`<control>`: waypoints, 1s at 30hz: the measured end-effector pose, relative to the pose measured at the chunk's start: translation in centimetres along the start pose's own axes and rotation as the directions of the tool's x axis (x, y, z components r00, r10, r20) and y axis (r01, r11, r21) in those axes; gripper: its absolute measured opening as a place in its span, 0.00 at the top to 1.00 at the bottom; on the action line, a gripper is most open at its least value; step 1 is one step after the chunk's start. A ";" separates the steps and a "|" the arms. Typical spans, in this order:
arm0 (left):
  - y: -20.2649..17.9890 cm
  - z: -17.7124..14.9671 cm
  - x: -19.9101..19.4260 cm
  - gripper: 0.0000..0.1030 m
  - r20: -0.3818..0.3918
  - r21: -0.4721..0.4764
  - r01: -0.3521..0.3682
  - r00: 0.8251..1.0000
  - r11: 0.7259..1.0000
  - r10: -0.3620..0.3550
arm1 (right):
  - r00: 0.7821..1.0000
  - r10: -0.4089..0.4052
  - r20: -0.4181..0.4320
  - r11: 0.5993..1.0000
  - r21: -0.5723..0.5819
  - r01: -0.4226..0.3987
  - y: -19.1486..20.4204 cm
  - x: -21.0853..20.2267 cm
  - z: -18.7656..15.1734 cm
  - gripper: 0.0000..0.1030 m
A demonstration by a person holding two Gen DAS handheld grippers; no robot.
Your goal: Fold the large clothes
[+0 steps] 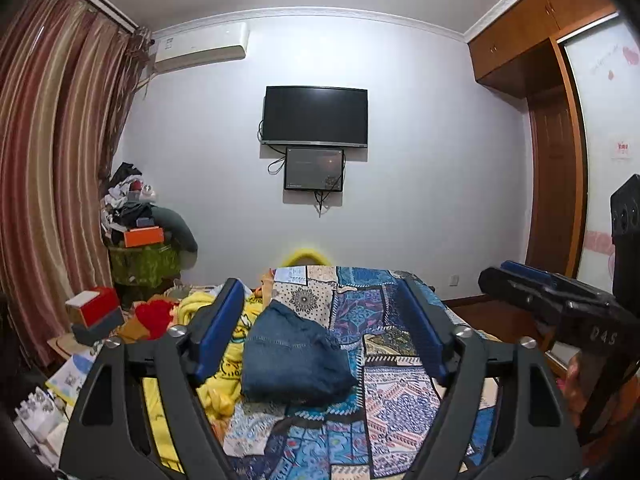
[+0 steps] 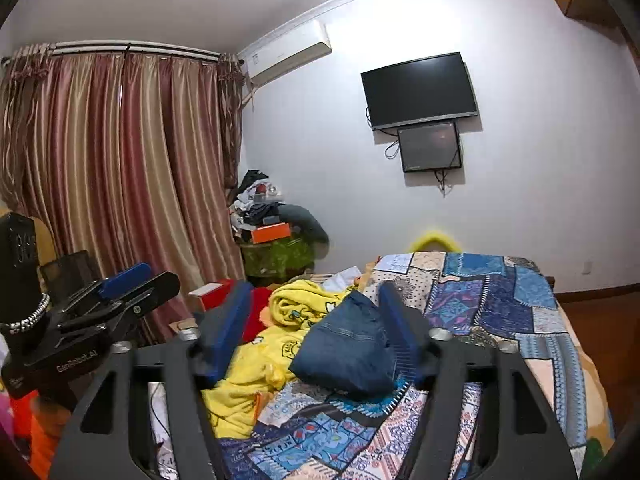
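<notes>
A folded pair of blue jeans [image 1: 296, 360] [image 2: 348, 352] lies on the patchwork bedspread [image 1: 392, 392] [image 2: 500, 312]. Beside it on the left lies a crumpled yellow garment [image 1: 200, 306] [image 2: 296, 304], with a red cloth [image 1: 154, 318] [image 2: 256, 314] next to that. My left gripper [image 1: 320, 284] hangs above the bed, open, with nothing between its blue pads; the right wrist view shows it at the left [image 2: 160, 276]. My right gripper [image 2: 316, 288] is open too and holds nothing, the jeans lying beyond its fingers. It also shows at the right edge of the left wrist view [image 1: 504, 274].
A red and white box [image 1: 94, 306] and papers lie left of the bed. A green-covered stand [image 1: 144, 264] [image 2: 276, 258] heaped with clothes and an orange box stands by the striped curtains [image 2: 120, 168]. A television [image 1: 314, 116] hangs on the far wall; a wooden wardrobe [image 1: 556, 184] stands at the right.
</notes>
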State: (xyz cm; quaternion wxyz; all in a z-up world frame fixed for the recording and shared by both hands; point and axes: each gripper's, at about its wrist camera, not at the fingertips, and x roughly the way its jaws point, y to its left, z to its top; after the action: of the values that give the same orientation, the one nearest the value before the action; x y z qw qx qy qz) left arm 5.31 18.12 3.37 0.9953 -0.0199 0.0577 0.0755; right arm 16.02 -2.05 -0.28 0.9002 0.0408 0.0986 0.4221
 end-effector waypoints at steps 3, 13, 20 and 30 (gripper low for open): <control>-0.2 -0.6 -0.7 0.10 -0.003 -0.009 -0.014 1.000 1.000 0.014 | 1.000 -0.006 -0.004 1.000 -0.012 0.006 0.3 0.3 -0.5 0.22; -0.2 -1.2 -1.7 0.01 -0.010 -0.020 -0.056 0.998 0.998 0.056 | 0.998 -0.056 0.011 0.998 0.020 0.056 0.1 -0.1 -0.6 0.00; -0.6 -1.4 -1.8 0.01 -0.011 -0.013 -0.049 0.999 0.999 0.049 | 0.998 -0.066 0.010 0.998 0.019 0.066 0.0 -0.3 -0.8 0.00; -0.9 -1.4 -1.4 0.01 -0.019 -0.004 -0.040 0.999 0.999 0.040 | 0.996 -0.087 0.014 0.996 0.018 0.087 0.1 -1.0 -0.6 0.00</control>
State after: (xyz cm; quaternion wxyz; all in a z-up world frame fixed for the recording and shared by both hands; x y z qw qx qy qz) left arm 3.96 16.95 2.14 0.9929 -0.0217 0.0675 0.0955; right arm 15.22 -2.78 -0.76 0.9181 0.0475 0.0974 0.3813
